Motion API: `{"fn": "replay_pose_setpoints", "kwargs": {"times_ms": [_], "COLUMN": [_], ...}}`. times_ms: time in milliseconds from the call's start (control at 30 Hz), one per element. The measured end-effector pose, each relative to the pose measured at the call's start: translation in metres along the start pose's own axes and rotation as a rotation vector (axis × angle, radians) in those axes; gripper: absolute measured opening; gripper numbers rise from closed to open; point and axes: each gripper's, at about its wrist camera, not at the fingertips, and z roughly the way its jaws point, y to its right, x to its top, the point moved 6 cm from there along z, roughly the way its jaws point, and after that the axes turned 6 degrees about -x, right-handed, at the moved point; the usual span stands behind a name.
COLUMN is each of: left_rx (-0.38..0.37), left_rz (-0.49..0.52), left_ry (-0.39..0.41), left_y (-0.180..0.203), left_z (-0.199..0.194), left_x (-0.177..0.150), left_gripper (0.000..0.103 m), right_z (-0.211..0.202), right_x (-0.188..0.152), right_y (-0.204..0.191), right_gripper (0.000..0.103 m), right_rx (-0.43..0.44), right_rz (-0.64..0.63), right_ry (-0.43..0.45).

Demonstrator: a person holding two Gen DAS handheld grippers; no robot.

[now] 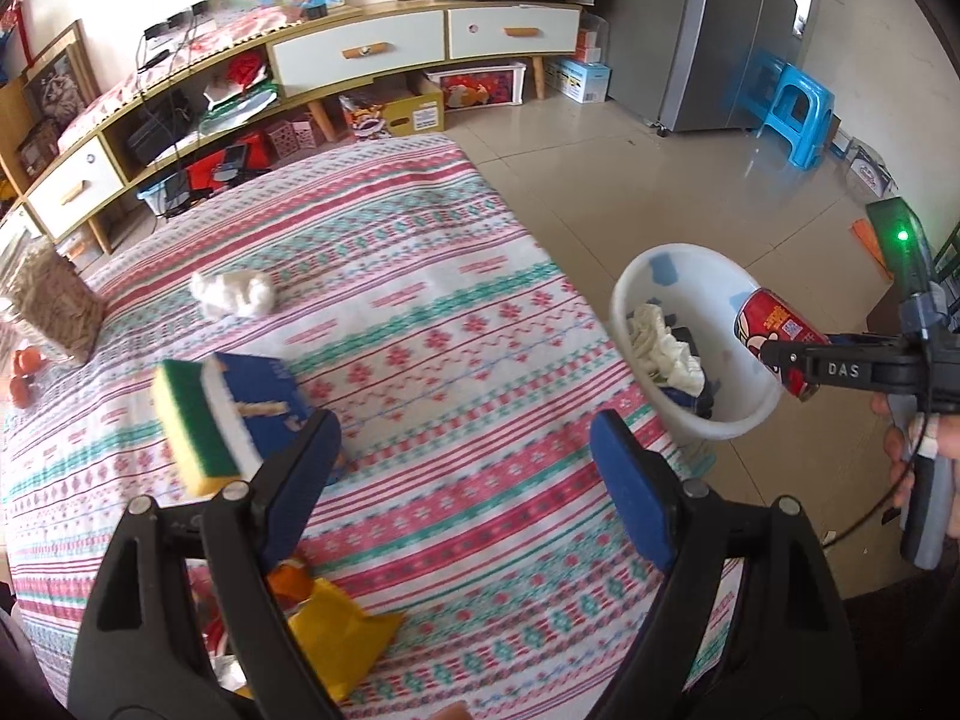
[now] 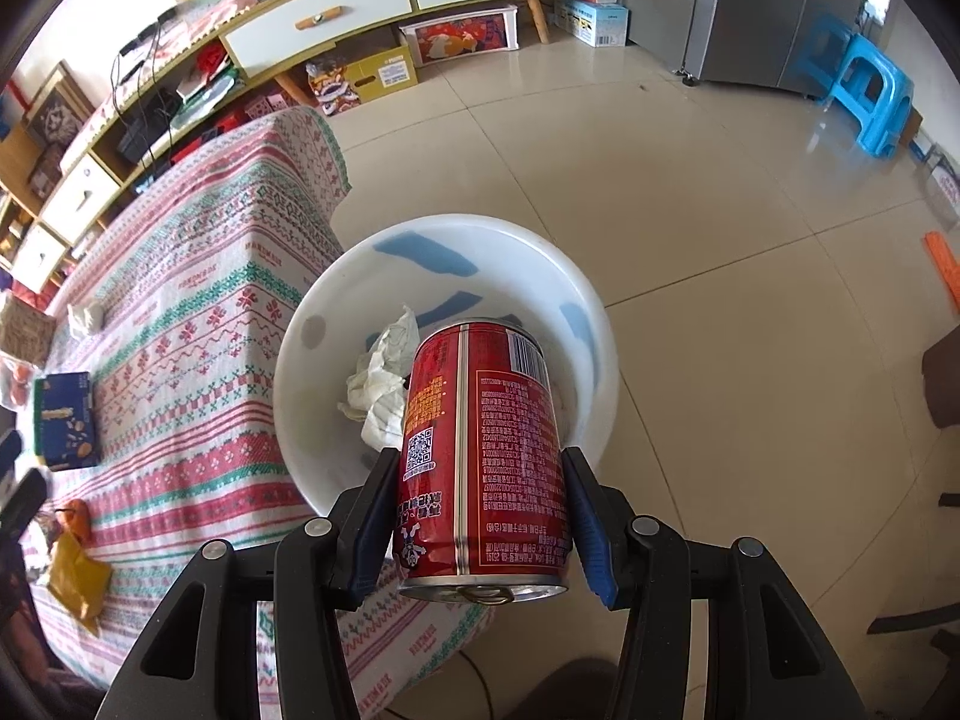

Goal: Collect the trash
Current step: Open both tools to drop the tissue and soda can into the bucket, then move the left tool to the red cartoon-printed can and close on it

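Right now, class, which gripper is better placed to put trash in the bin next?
Right. The right gripper already grips the can above the bin. The left gripper hangs open and empty above the table.

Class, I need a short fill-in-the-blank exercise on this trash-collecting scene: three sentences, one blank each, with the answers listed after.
1. The right gripper is shut on a red ____.
2. The can hangs above a white ____ that already holds crumpled paper.
3. The left gripper is ____ and holds nothing, while a crumpled tissue lies on the patterned tablecloth.

Answers: can; bin; open
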Motion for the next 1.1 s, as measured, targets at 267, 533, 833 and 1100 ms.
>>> {"fn": "replay_pose_setpoints", "kwargs": {"times_ms": [267, 533, 833, 1100], "left_rx": [0.046, 0.021, 0.008, 0.002], "left_rz": [-0.051, -0.149, -0.243, -0.309], "left_ry": [0.0, -0.019, -0.065, -0.139], "left_y": [-0.047, -0.088, -0.123, -0.153], "left_z": [-0.021, -0.032, -0.038, -0.034], "left_x": [-0.015, -0.031, -0.056, -0.077], "left_gripper": [0.086, 0.086, 0.086, 0.088], "right_z": [-0.007, -0.021, -0.042, -0.047], "right_x": [0.005, 0.002, -0.008, -0.025], "right_y": [-0.016, -0.045, -0.083, -0.131], "right_gripper": [0.069, 0.077, 0.084, 0.089], "right_rx": [-0.02, 0.004, 0.05, 0.08], "right_rz": [-0.005, -0.049, -0.116, -0.235], "right_ry": [0.02, 0.047, 0.079, 0.07]}}
